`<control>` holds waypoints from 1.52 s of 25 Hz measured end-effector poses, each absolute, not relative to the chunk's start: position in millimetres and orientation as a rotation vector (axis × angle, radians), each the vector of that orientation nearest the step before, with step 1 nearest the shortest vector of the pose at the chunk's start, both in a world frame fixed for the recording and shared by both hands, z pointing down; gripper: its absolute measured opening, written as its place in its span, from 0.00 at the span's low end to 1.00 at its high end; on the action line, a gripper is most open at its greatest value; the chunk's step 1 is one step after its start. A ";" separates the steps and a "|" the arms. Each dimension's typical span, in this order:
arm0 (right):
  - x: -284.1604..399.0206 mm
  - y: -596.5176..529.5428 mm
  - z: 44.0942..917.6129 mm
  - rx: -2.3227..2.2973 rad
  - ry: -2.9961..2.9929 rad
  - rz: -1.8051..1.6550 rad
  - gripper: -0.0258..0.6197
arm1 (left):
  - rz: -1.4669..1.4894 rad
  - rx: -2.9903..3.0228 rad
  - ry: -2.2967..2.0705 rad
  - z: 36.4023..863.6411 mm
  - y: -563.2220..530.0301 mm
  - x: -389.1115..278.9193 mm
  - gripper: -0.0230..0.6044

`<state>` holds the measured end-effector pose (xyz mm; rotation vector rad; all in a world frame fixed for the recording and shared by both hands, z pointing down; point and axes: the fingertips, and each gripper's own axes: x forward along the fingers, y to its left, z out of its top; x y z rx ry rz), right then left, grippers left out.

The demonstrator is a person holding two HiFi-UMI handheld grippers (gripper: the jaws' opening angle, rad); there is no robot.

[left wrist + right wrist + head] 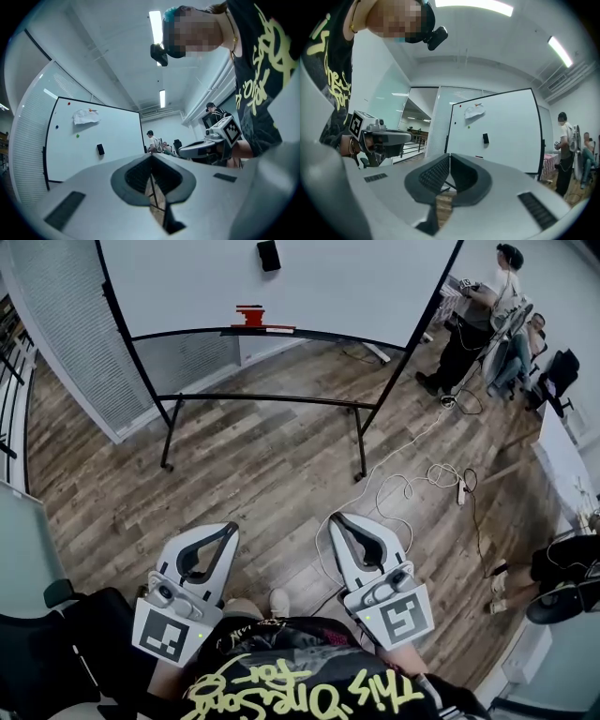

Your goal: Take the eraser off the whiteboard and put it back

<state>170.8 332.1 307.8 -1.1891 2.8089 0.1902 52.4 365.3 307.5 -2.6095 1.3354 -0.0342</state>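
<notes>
Black eraser (269, 255) is stuck up high on the whiteboard (206, 282), roughly in the middle of it, and nothing is touching it. Both claws are well short of the board, with a long stretch of wood-plank floor (262, 465) in between.

Pose-wise, the left claw (231, 527) and right claw (336, 518) sit side by side down low in front of the person's black printed shirt (300, 681). They're a little apart from each other and both are aimed at the board. They're held pretty much level, with the right one maybe tipped up a hair. The marker cubes (171, 632) sit at the back ends near the body, and the hands are mostly tucked out of sight behind them.

Going by each claw's own camera, both sets of jaws are closed tip to tip with nothing pinched between them, just floor showing through the loop behind the tips.

Other stuff on the board is a crumpled bit of paper (86, 116) above and to the left of the eraser, plus a few small coloured dots. A red thing (250, 315) sits on the tray under the board, can't tell what it is. A white cable (408, 482) snakes across the floor on the right, and a couple of people (483, 320) hang around past the board's right edge
</notes>
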 end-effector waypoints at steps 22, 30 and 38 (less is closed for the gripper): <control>168.3 311.3 312.8 -1.108 2.840 0.153 0.06 | -0.033 -2.585 1.405 309.6 349.6 55.3 0.05; 155.5 283.8 310.6 -1.112 2.841 0.169 0.06 | -0.029 -2.577 1.391 307.1 321.6 43.2 0.05; 135.3 249.0 306.3 -1.113 2.850 0.180 0.06 | -0.016 -2.580 1.381 301.5 283.5 23.8 0.05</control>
